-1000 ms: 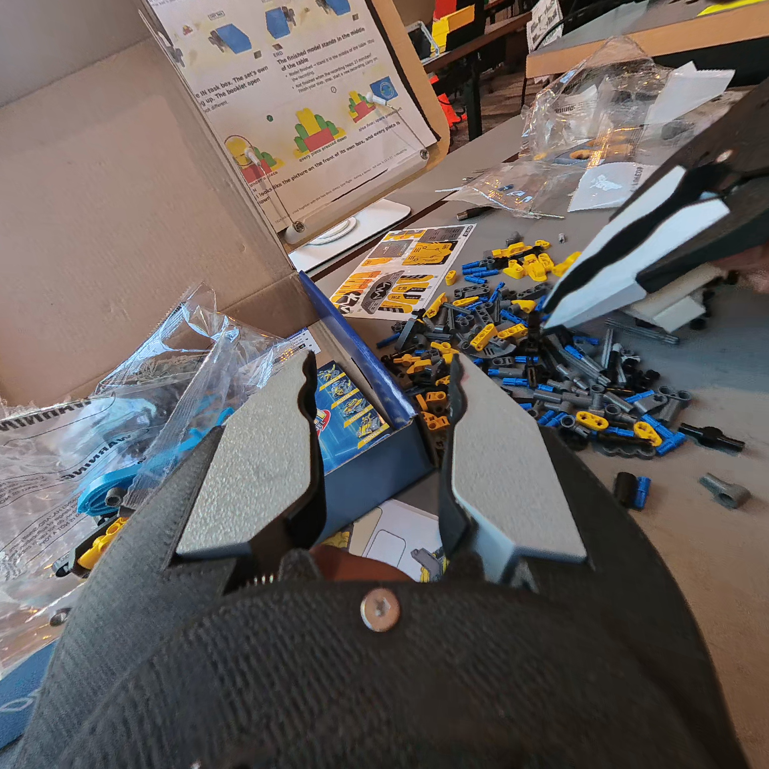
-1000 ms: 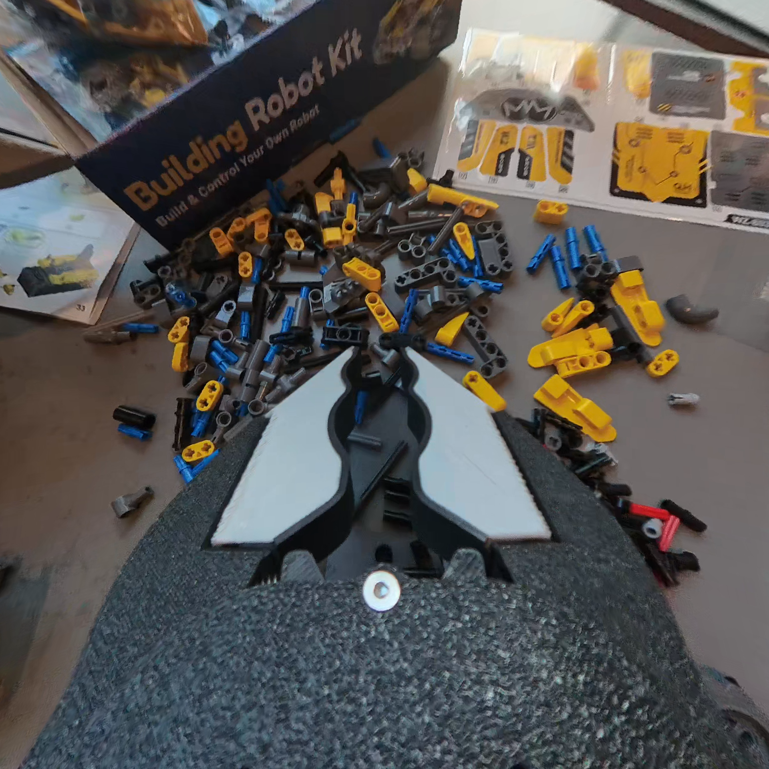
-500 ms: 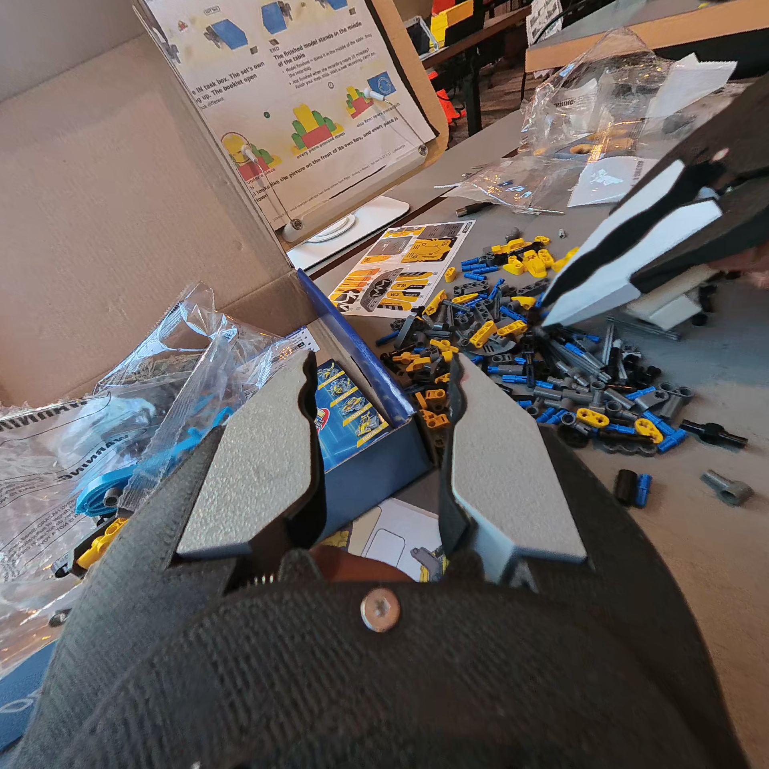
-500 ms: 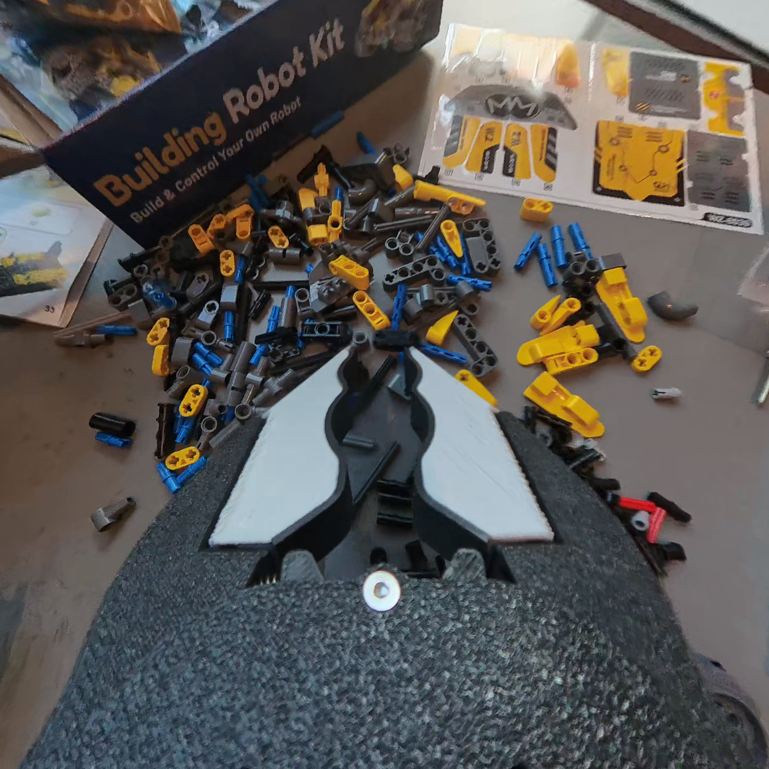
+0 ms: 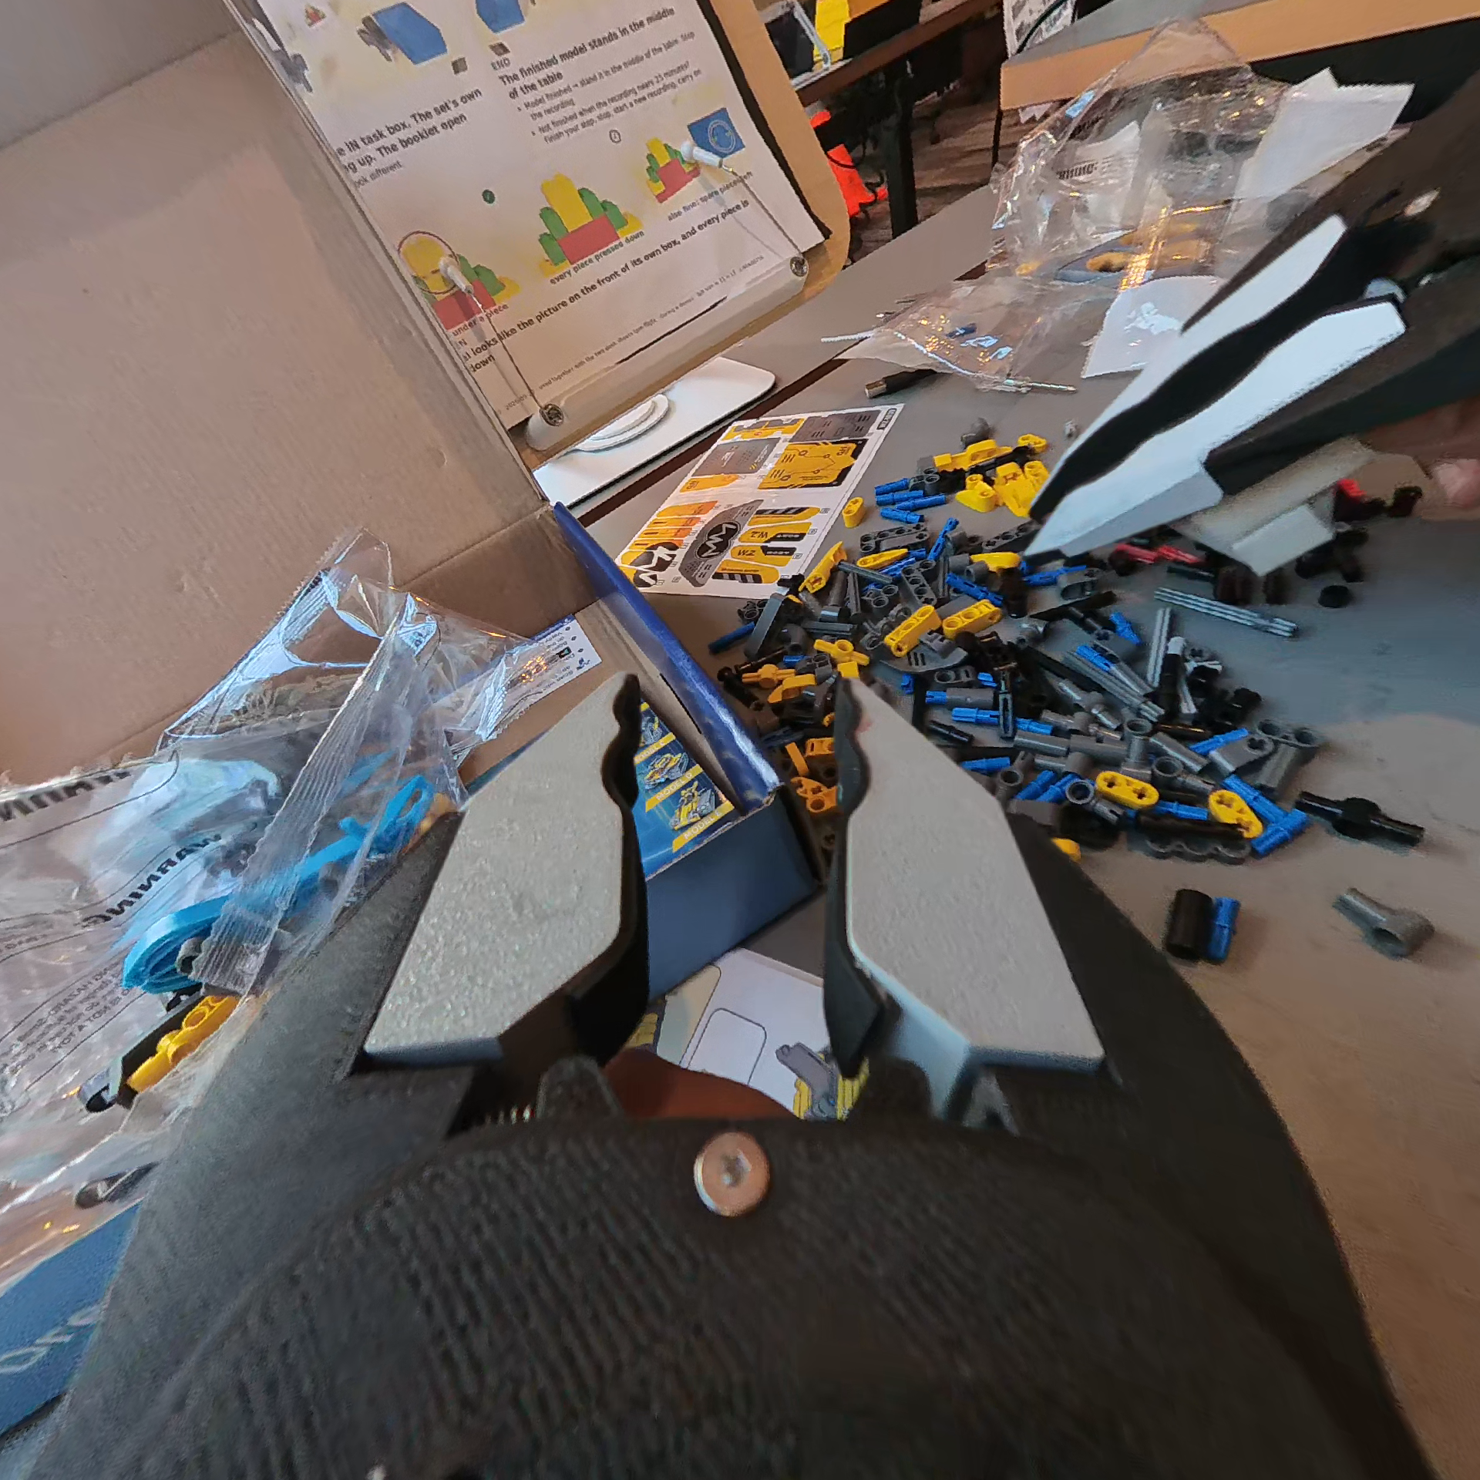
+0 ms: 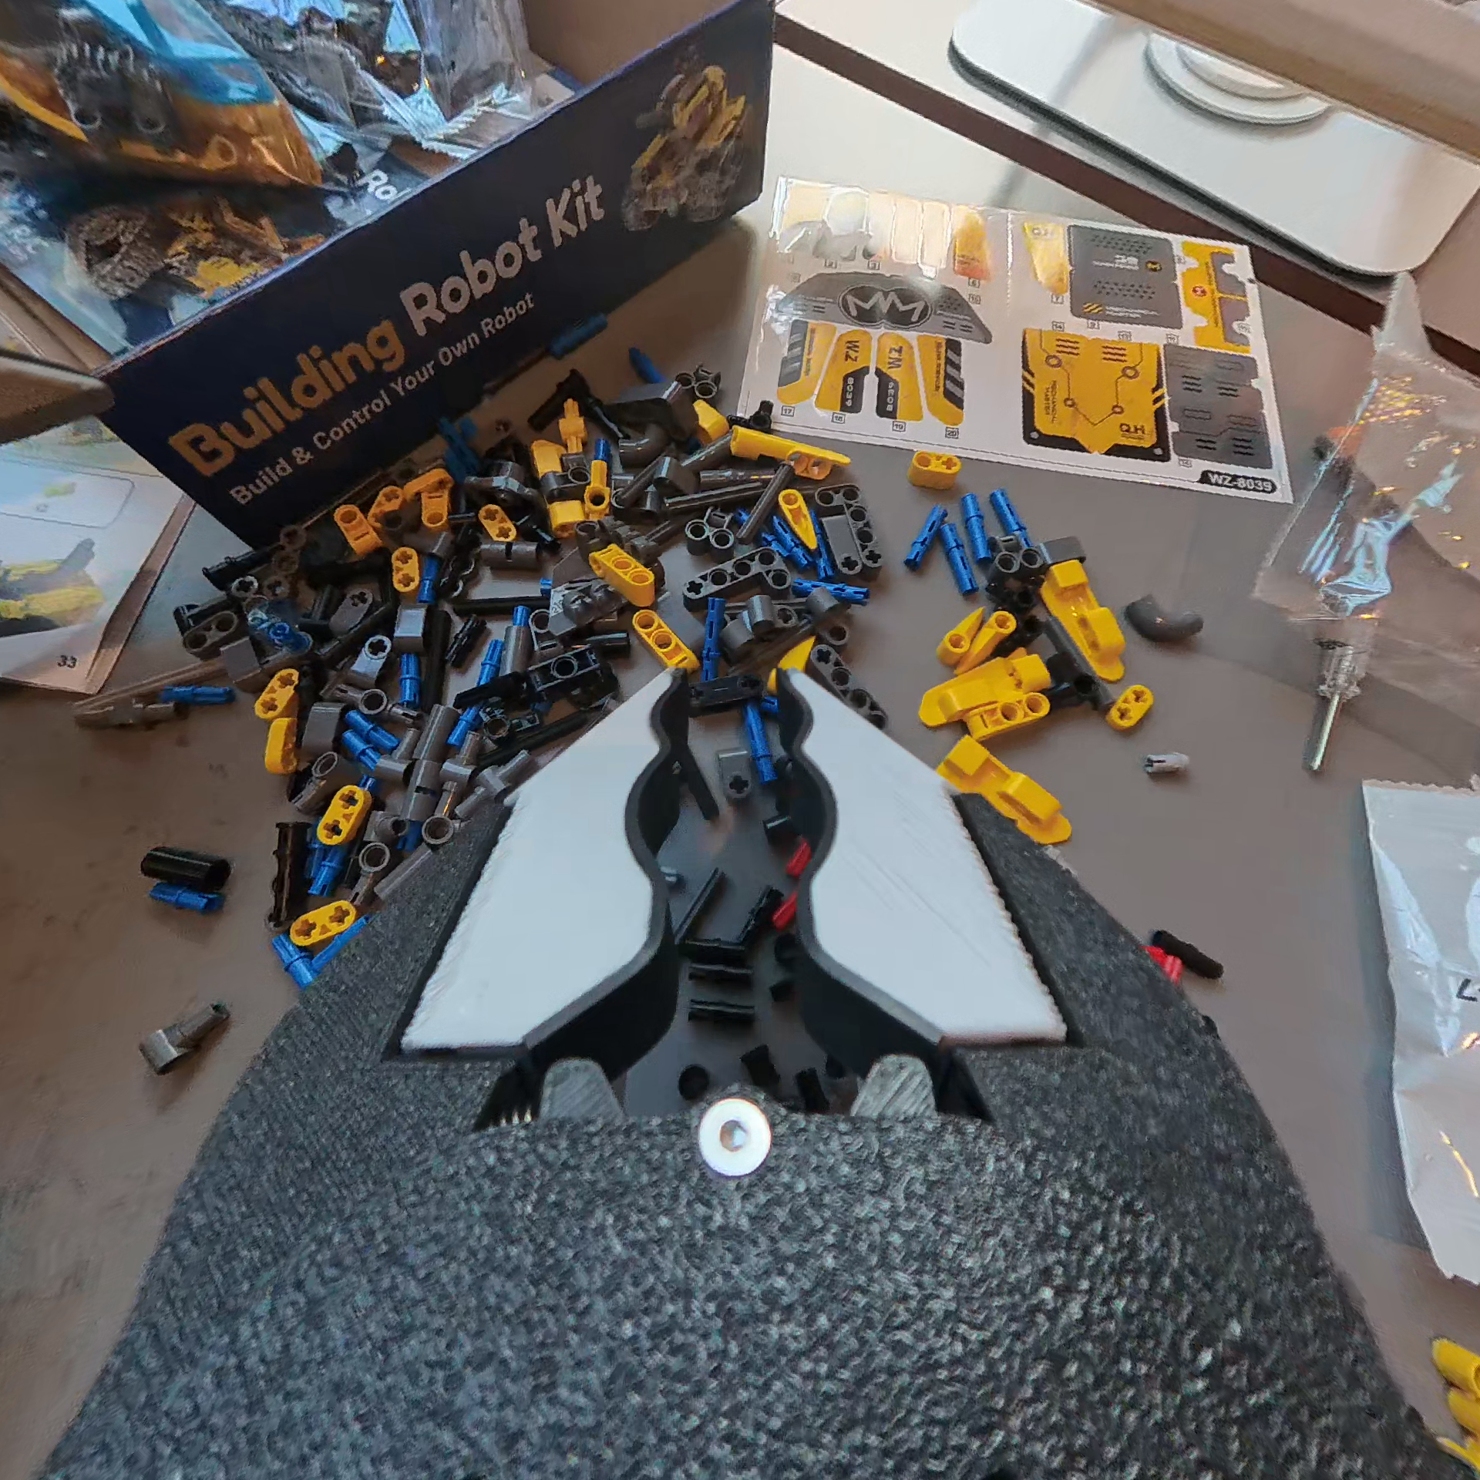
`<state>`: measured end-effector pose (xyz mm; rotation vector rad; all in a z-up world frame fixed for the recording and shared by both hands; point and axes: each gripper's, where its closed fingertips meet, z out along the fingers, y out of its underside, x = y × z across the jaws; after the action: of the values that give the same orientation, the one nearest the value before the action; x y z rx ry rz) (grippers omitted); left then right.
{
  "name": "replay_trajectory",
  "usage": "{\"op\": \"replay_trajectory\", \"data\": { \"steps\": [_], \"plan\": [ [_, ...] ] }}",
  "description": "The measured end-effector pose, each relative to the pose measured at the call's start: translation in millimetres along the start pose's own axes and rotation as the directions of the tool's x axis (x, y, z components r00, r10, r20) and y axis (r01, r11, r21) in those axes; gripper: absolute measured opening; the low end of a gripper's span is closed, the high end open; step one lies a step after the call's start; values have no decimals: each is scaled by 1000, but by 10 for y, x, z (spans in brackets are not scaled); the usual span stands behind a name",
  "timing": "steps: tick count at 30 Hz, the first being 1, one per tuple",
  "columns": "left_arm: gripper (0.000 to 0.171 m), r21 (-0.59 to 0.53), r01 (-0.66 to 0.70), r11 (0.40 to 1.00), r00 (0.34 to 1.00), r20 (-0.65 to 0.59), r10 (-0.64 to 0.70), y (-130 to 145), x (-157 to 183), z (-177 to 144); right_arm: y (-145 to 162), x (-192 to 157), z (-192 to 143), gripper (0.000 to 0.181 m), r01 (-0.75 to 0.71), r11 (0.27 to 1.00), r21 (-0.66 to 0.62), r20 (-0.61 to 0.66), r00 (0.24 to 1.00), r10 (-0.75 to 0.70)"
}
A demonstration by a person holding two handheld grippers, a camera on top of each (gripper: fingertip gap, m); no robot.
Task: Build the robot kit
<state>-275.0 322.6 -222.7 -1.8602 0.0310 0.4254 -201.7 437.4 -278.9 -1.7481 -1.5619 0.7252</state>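
Note:
A pile of small yellow, blue, grey and black building pieces [image 6: 561,609] lies on the grey table; it also shows in the left wrist view [image 5: 1041,705]. My right gripper [image 6: 733,681] hovers over the pile's near edge, jaws narrowly apart. A black piece shows between the tips, and I see nothing gripped. In the left wrist view the right gripper [image 5: 1033,552] points down at the pile's far side. My left gripper [image 5: 733,693] is open and empty above the corner of the dark blue kit box [image 5: 721,865].
The kit box [image 6: 400,352] holds plastic bags of parts [image 5: 280,761]. A sticker sheet [image 6: 1017,336] lies behind the pile. A booklet [image 5: 745,1033] lies by the box. An instruction board [image 5: 577,184] on a white base [image 6: 1201,144] stands behind. Clear bags [image 5: 1121,240] lie at the right.
My right gripper has risen a little from the pile and drawn back, its gap unchanged. The left gripper has hardly moved.

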Motion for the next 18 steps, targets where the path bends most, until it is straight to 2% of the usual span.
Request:
{"op": "replay_trajectory", "data": {
  "steps": [2,3,4,6,9,12,18],
  "plan": [
    [41,-10,10,1000,1000,11,-10,20,-19,16,-1,-17,6,15,24,1000,-4,-13,1000,-24],
    [36,-16,12,1000,1000,17,-11,32,-33,22,-6,-31,0,0,39,999,-4,-15,999,-39],
    [30,-21,12,1000,1000,22,-12,40,-47,25,-17,-43,-4,0,52,999,-2,-15,999,-52],
    [0,-22,18,1000,999,28,-18,36,-68,20,-37,-44,-8,0,64,998,5,-28,998,-63],
    [0,-24,31,999,999,28,-30,28,-78,12,-85,-38,-33,0,56,998,41,-32,998,-55],
    [2,-16,23,1000,1000,20,-23,23,-57,10,-87,14,-42,10,48,998,45,-48,998,-46],
    [14,-20,5,1000,1000,6,-5,35,-12,14,67,318,-42,10,-14,999,-29,-168,986,9]
  ]
}}
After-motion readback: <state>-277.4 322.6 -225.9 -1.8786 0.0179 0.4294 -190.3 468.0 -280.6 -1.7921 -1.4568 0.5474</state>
